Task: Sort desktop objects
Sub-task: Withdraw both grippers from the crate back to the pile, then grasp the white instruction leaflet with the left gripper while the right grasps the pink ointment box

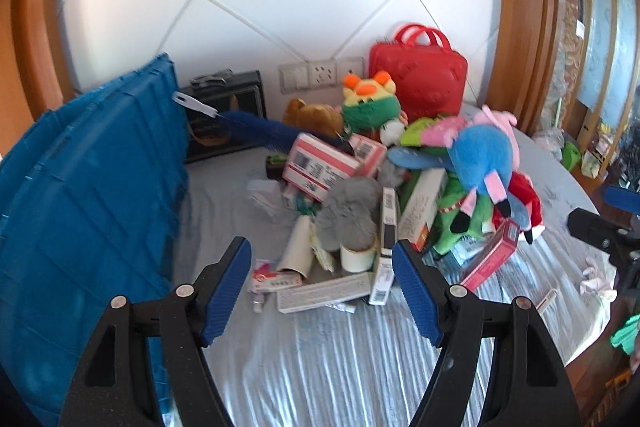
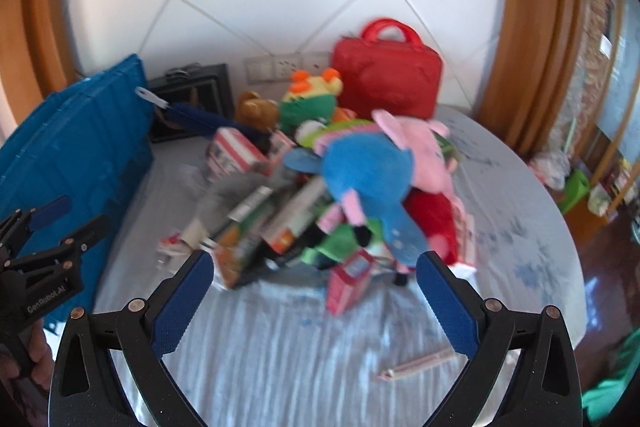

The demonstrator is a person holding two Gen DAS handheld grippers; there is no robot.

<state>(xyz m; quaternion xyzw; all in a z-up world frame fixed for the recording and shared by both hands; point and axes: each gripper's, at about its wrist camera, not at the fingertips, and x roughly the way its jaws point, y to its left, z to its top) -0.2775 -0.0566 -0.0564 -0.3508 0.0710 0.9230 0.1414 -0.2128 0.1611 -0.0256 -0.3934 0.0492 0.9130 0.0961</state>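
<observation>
A heap of desktop objects lies mid-table: a blue-and-pink plush on top, a green-and-orange plush behind it, a grey fluffy toy, a tape roll and several pink and white boxes. My left gripper hangs open just short of the heap's near edge, with nothing between its blue pads. My right gripper is open too, in front of a pink box below the plush; that view is blurred. Each gripper shows in the other's view, the left gripper and the right gripper.
A blue crate stands along the left side. A black case and a red handbag lean at the tiled back wall. The striped tablecloth covers a round table; a thin pink stick lies near the front right.
</observation>
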